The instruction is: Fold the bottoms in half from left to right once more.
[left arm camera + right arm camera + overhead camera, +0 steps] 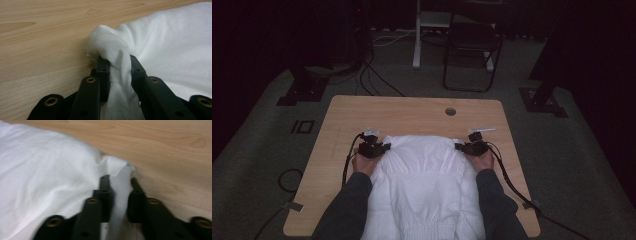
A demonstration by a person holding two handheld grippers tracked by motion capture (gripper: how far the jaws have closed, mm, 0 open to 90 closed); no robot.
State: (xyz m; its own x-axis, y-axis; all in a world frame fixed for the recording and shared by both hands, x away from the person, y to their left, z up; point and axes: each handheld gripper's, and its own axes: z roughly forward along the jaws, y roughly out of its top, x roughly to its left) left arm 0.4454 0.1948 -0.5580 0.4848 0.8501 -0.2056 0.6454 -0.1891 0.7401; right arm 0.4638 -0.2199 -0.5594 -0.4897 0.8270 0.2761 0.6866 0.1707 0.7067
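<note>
A white garment [424,185] lies spread on the wooden table [412,112], reaching from the near edge to about the middle. My left gripper [374,147] sits at its far left corner, shut on a bunched fold of the white cloth [112,52] that runs between the jaws. At the far right corner my right gripper [472,147] has its jaws closed on a fold of the white fabric [120,182]. Both grippers [119,60] [119,180] rest low at the table top.
A round cable hole [450,111] is in the table's far right part. Cables trail from both grippers off the table sides. A dark chair [472,45] and a white stand [417,35] are on the floor beyond the table.
</note>
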